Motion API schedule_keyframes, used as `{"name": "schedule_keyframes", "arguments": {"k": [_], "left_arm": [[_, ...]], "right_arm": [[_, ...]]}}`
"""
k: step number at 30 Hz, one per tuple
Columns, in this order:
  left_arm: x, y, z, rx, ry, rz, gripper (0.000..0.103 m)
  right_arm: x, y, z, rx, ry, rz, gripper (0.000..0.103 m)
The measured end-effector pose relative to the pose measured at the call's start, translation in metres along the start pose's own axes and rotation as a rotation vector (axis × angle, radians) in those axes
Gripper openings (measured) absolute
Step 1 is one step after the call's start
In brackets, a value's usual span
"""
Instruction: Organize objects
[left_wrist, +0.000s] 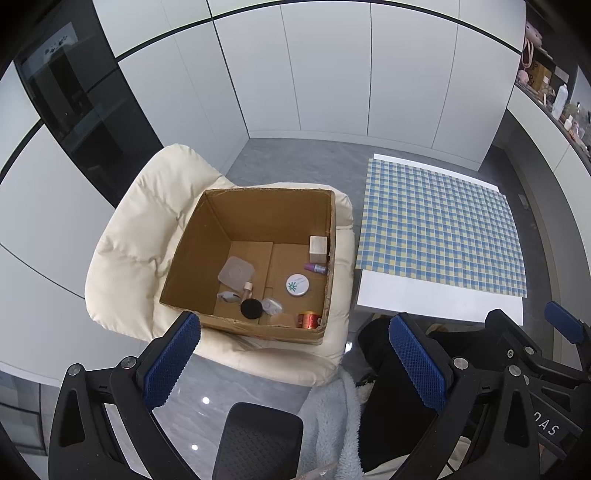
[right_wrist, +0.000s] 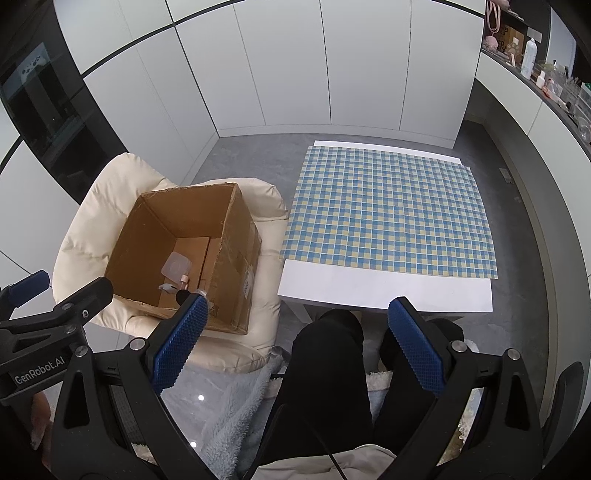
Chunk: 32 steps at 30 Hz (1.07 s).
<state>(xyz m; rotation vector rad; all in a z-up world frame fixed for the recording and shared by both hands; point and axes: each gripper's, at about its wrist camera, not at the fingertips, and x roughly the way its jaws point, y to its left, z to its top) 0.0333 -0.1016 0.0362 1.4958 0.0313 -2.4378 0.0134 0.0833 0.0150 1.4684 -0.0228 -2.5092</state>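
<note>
An open cardboard box (left_wrist: 207, 236) (right_wrist: 236, 240) rests on a cream padded chair (left_wrist: 125, 236) (right_wrist: 85, 229). Inside lie a round white tin (left_wrist: 297, 285), a black puff (left_wrist: 251, 309), a red-gold can (left_wrist: 309, 319), a small purple bottle (left_wrist: 317, 268), a pale cube (left_wrist: 318, 249) and a clear square lid (left_wrist: 235, 273) (right_wrist: 176, 268). My left gripper (left_wrist: 295, 354) hangs open above the box's near edge, holding nothing. My right gripper (right_wrist: 295, 343) is open too, over the person's black-clad legs (right_wrist: 328, 369).
A low white table (left_wrist: 436, 301) (right_wrist: 384, 291) with a blue-yellow checked cloth (left_wrist: 439, 229) (right_wrist: 388, 210) stands right of the chair. White cabinet doors (left_wrist: 332, 74) line the back. A cluttered shelf (right_wrist: 546, 77) runs along the right wall. Grey floor lies between.
</note>
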Motion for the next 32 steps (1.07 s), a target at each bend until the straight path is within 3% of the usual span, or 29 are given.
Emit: {"name": "schedule_keyframes", "arguments": {"k": [32], "left_arm": [[0.0036,-0.0007,-0.0006,-0.009,0.006,-0.009,0.102]], "right_arm": [[0.0059,-0.0040,-0.0051,-0.006,0.007,-0.009,0.100]]}}
